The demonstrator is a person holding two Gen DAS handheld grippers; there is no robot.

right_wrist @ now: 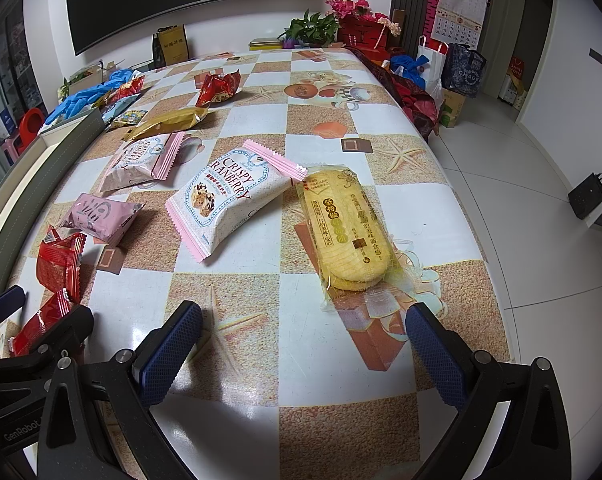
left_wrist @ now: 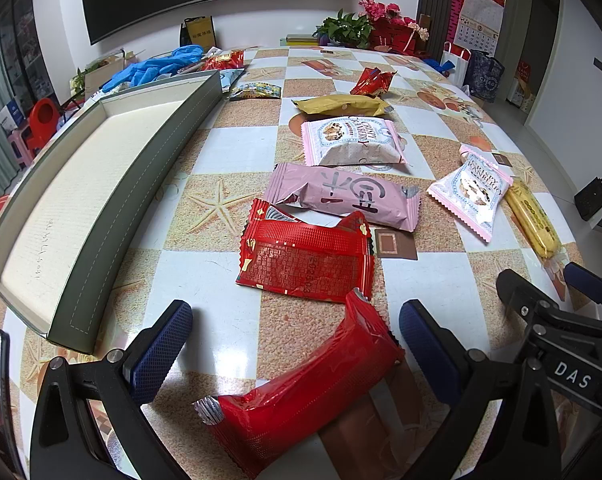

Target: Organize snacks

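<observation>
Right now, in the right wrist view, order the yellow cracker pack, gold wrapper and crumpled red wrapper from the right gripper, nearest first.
1. yellow cracker pack, just ahead, slightly right of the right gripper.
2. gold wrapper, farther back, left.
3. crumpled red wrapper, farthest, behind it.

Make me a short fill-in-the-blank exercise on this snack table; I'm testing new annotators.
1. The grey box holds ____ snacks.
2. Between the open fingers of the left hand-held gripper lies a ____ packet.
3. The right hand-held gripper is open, nearest a ____ cracker pack.
4. Both pink-edged packets read "Crispy ____".

Missing words: no; red; yellow; Cranberry
</observation>
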